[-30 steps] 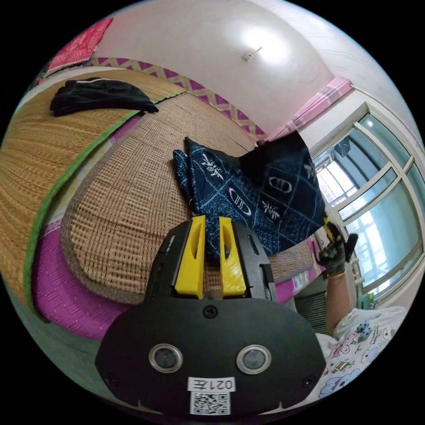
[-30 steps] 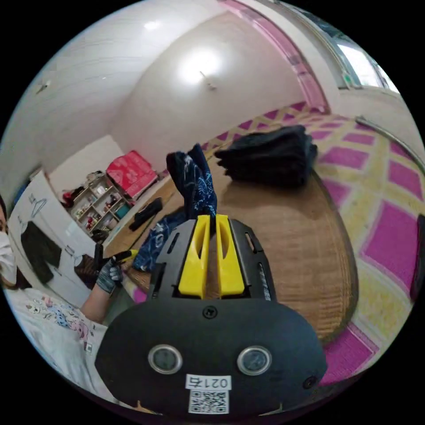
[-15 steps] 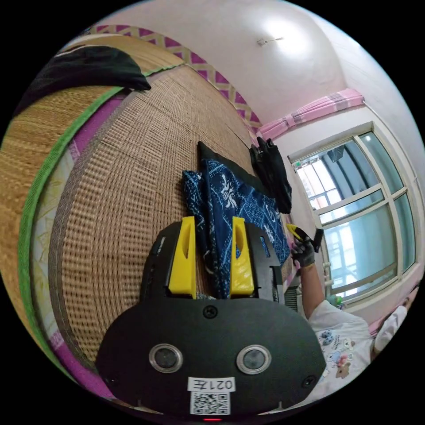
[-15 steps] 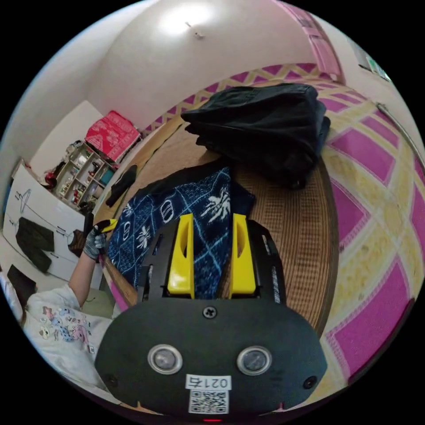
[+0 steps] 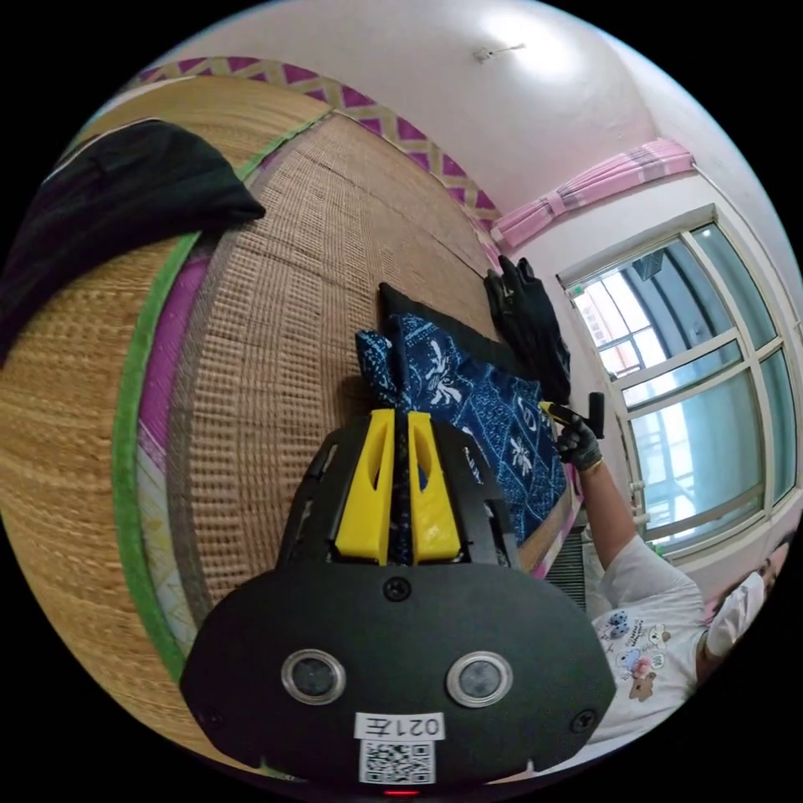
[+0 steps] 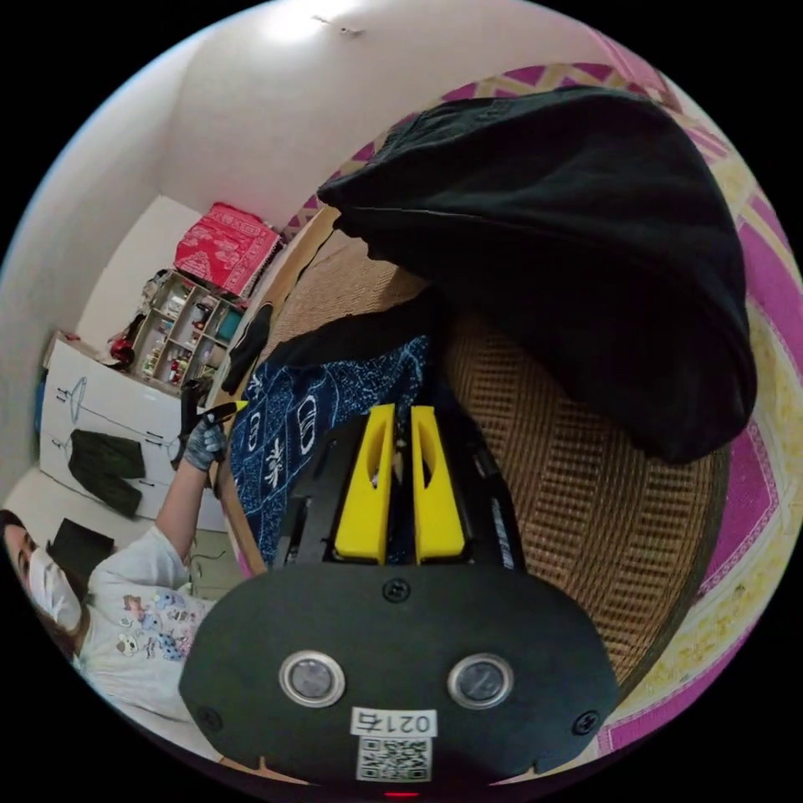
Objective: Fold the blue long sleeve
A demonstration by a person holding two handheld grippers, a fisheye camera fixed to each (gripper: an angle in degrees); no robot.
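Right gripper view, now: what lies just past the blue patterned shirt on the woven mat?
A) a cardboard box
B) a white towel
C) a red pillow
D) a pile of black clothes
D: past the blue shirt a big pile of black clothes sits on the woven mat, while the right tongs are closed on the shirt's edge.

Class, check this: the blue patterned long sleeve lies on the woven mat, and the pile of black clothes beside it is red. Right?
Not quite. The pile of clothes beside the blue long sleeve is black, not red, as the right gripper view shows; the garment does lie on the woven mat.
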